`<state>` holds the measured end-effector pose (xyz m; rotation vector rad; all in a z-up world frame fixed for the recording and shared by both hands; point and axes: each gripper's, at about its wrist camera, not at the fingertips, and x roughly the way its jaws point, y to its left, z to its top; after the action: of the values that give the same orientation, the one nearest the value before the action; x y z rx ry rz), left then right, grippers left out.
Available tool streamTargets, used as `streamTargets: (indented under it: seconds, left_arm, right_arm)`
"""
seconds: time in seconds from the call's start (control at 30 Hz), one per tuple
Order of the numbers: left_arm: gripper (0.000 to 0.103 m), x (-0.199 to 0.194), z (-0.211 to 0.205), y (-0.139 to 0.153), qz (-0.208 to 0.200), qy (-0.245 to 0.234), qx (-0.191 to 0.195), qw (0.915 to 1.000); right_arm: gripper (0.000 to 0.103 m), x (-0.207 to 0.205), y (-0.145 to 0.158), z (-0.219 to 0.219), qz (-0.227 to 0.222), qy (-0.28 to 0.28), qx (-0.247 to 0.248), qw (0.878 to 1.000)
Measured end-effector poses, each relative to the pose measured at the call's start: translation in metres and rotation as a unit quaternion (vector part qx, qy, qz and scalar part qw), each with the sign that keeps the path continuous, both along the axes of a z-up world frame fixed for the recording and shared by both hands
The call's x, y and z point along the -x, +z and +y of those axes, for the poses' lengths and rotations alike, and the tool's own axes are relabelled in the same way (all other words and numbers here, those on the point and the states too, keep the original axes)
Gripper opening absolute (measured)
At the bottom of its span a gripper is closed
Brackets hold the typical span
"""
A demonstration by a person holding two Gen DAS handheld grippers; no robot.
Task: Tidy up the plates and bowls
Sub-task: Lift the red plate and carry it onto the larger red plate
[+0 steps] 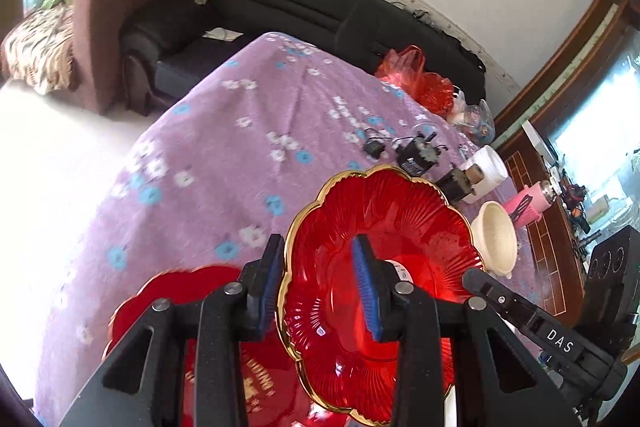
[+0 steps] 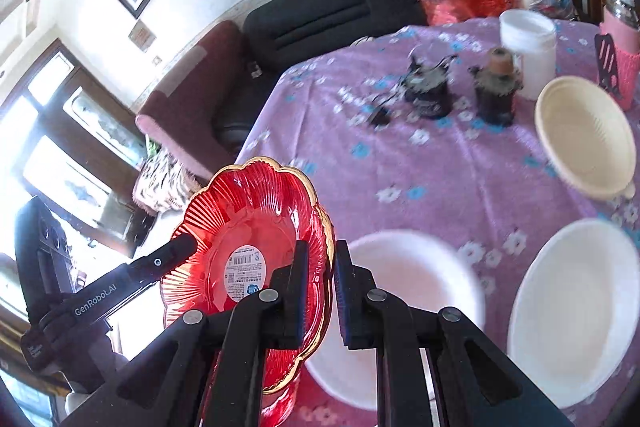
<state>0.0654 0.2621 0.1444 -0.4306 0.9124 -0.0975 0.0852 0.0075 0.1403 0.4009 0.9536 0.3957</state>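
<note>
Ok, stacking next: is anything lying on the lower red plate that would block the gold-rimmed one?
Nothing visible does: the lower red plate shows bare under the gold-rimmed plate, though the left claw hides much of it.

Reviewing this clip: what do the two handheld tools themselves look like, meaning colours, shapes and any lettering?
Both are black, with angular linkage arms joined by round silver pins. The left tool has ribbed blue pads; the right tool has dark pads. In the left view, white letters "DAS" mark the right tool's finger; in the right view, "GenRobot.AI" marks the left tool's. No sleeves are clearly visible.
</note>
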Motion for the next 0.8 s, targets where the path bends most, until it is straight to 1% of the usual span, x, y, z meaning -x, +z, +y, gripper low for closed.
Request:
streamTargets:
  seconds: [0.1, 0.23, 0.3, 0.37, 0.57, 0.73, 0.8]
  left_arm:
    - [0.033, 0.025, 0.017, -0.01, 0.002, 0.017, -0.001, 0.9999]
    - [0.033, 0.052, 0.039, -0.028, 0.007, 0.03, 0.008, 0.9995]
    - [0.037, 0.062, 0.046, -0.037, 0.009, 0.036, 0.007, 0.9993]
    - [0.039, 0.071, 0.053, -0.047, 0.016, 0.045, 0.005, 0.9989]
    - [0.039, 0.082, 0.076, -0.075, 0.038, 0.068, 0.022, 0.9967]
    - [0.039, 0.086, 0.078, -0.083, 0.044, 0.074, 0.007, 0.9963]
    - [0.039, 0.086, 0.075, -0.085, 0.044, 0.077, -0.001, 0.9961]
  right_arm:
    - [0.014, 0.015, -0.014, 0.022, 0.011, 0.017, 0.001, 1.0]
    - [0.014, 0.031, -0.039, 0.044, 0.033, 0.034, 0.0, 0.999]
    - [0.014, 0.037, -0.05, 0.055, 0.043, 0.044, 0.001, 0.998]
    - [0.014, 0.042, -0.059, 0.065, 0.049, 0.054, 0.006, 0.997]
    - [0.014, 0.05, -0.082, 0.09, 0.061, 0.075, 0.036, 0.995]
    - [0.014, 0.05, -0.101, 0.104, 0.076, 0.083, 0.054, 0.992]
    - [0.014, 0.05, -0.1, 0.106, 0.065, 0.082, 0.066, 0.992]
